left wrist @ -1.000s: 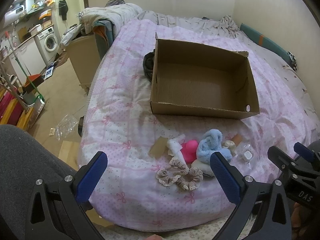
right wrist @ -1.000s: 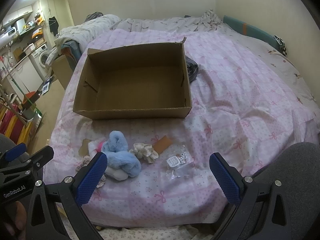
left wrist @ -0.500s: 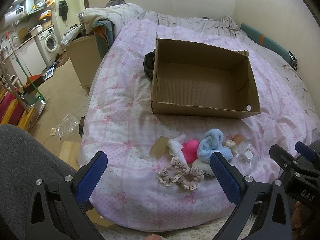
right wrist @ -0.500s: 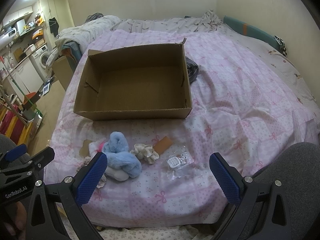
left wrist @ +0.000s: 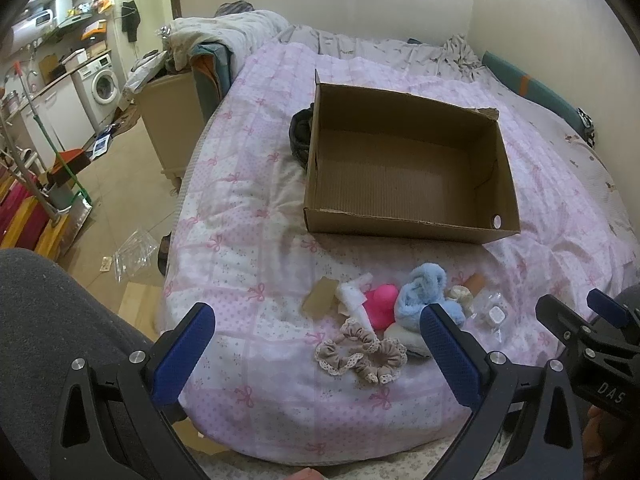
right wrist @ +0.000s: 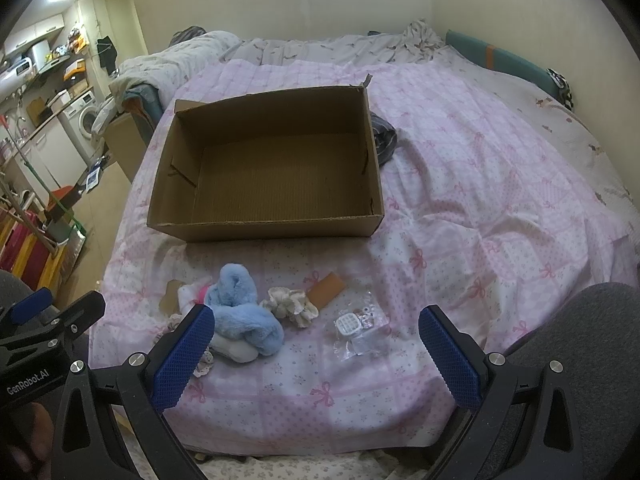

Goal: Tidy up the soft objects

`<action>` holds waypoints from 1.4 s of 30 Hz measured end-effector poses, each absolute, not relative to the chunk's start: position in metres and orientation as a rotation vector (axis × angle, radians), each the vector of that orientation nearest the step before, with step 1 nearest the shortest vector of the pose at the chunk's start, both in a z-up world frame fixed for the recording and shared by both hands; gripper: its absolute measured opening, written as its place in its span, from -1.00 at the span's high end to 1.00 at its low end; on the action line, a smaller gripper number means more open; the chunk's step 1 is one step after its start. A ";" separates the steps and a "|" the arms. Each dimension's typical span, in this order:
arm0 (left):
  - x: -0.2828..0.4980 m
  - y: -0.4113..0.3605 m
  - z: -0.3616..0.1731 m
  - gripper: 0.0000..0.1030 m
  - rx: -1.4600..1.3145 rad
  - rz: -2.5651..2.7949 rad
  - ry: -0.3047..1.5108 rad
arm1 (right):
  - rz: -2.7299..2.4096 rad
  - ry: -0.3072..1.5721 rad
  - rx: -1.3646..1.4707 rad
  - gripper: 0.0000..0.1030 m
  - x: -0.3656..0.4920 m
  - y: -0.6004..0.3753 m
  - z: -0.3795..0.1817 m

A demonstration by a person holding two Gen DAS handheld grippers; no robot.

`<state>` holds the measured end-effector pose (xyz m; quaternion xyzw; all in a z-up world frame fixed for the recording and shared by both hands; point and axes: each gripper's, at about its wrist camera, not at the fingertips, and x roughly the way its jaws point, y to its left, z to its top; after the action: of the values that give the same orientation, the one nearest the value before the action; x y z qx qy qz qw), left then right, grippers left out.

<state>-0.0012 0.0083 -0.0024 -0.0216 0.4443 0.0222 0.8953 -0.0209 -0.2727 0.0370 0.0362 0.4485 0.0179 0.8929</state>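
Setting: a bed under a pink bow-print quilt, with a kitchen area and washing machine off to the left.
Left hand-held gripper: released, blue-padded fingers spread wide, holding nothing; it hovers over the near edge of the bed, short of the pile.
Right hand-held gripper: likewise spread wide and holding nothing, poised above the near edge of the bed beside the left one.
Cardboard box: open-topped, nothing inside, resting on the quilt beyond the pile of soft things.
Blue fluffy item: curled in a loop at the middle of the pile, lying partly on a white soft piece.
Pink item: just left of the blue one in the left wrist view, touching it; mostly hidden in the right wrist view.
Beige lace scrunchies: two, side by side, nearest the bed edge, in front of the pink and blue items.
Cream scrunchie: just right of the blue item.
Cardboard scraps: one at the left of the pile, one beside the cream scrunchie.
Clear plastic bag: holds a small white square part, to the right of the pile, apart from the soft items.
Dark bundle: against the far outer side of the box.
Person: grey-clad legs at the lower corners of both views.
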 end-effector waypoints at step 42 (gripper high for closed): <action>0.003 0.007 0.006 -0.99 -0.068 -0.014 0.957 | 0.086 0.972 0.164 -1.00 -0.010 -0.281 0.042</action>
<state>0.0034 0.0071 0.0059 -0.0325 0.4604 -0.0067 0.8871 -0.0101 -0.2811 0.0417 0.0786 0.4666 0.0412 0.8800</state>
